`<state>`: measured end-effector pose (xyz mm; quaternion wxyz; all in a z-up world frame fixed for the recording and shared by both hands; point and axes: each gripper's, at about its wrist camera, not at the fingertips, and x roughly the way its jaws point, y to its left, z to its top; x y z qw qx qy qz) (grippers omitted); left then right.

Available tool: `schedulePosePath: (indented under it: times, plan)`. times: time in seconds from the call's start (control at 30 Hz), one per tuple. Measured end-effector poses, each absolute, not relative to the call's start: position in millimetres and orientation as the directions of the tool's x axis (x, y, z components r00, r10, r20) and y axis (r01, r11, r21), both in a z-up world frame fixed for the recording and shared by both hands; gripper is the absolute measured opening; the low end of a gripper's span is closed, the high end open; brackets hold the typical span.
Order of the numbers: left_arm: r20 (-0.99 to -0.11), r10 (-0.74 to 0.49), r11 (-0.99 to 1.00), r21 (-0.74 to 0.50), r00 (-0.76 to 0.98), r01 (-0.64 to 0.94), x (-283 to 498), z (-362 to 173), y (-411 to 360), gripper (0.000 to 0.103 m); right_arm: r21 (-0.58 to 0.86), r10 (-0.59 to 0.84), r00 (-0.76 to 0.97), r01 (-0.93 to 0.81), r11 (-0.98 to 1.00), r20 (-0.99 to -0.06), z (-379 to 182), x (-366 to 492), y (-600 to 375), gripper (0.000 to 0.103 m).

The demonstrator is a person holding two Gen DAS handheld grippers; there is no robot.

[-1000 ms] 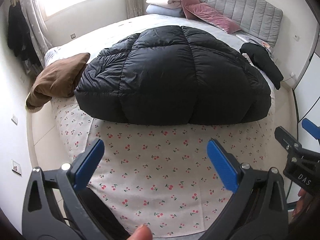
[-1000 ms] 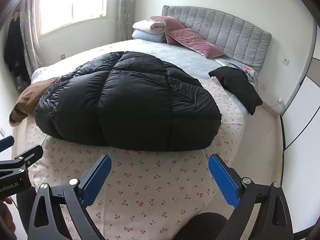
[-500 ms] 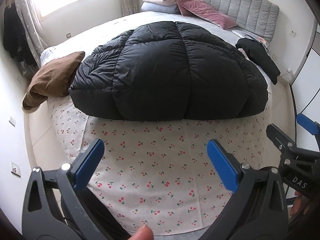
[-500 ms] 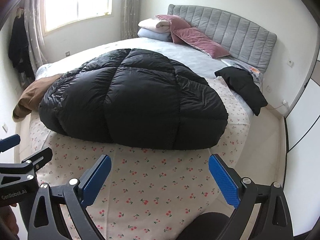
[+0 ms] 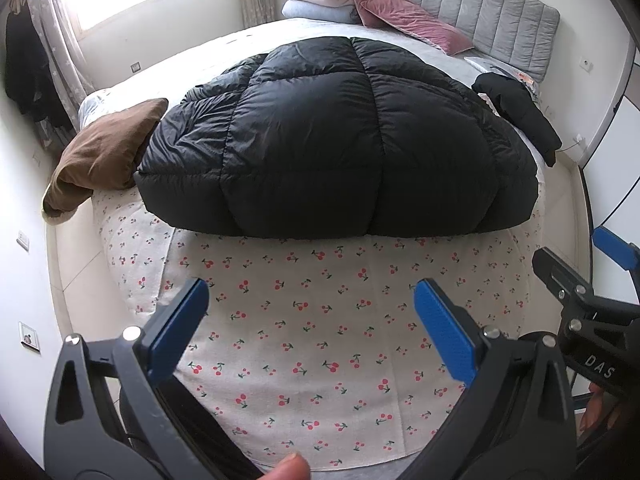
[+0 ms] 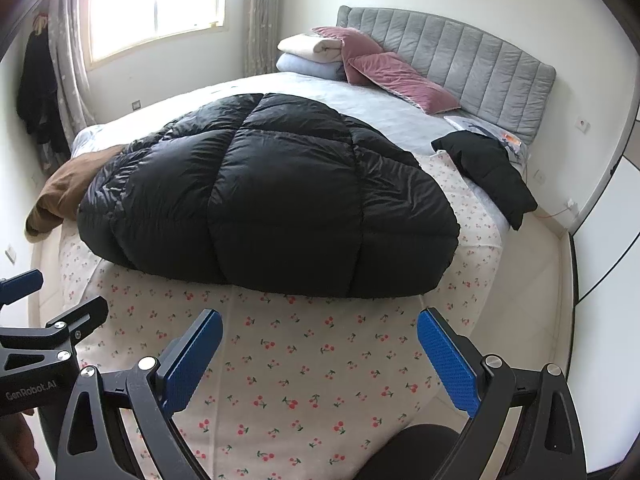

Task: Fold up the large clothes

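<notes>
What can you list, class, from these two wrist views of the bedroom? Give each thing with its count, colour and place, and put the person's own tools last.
puffer coat: one, black, spread across the middle of the bed
cherry-print sheet: one, white with red cherries, under the coat at the foot end
brown garment: one, brown, bed's left edge beside the coat
small black garment: one, black, right edge of the bed
pink pillows: two, pink, against the headboard
folded blankets: two, cream on pale blue, stacked by the pillows
headboard: one, grey, padded
dark clothes: black, hanging by the window
left gripper: blue pads, open, above the sheet
right gripper: blue pads, open, above the sheet
</notes>
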<state>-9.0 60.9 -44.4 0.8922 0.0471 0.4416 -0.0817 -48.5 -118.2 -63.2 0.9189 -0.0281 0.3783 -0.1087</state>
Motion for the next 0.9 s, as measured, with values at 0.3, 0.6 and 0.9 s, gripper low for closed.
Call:
schedulePosePath:
  times: [0.3,0.6,0.9]
  plan:
    - [-0.793,-0.112,0.980,0.011,0.598,0.197,-8.2,-42.1,61.3,0.102,-0.135,-0.220,0.689,0.176,0.975,-0.690,-63.6,-48.0,-117.1,0.099]
    - [-0.794,-0.112,0.980,0.011,0.598,0.199,-7.4,-41.4,61.6,0.102,-0.135,-0.219,0.688,0.175,0.975,-0.692,-64.4,-47.9,-118.9,0.099]
    - [-0.793,-0.099,0.982,0.020,0.602,0.187,-7.3,-41.1,62.2,0.102,-0.135,-0.215,0.685,0.170,0.976,-0.696,-65.9,-47.1,-120.2,0.099]
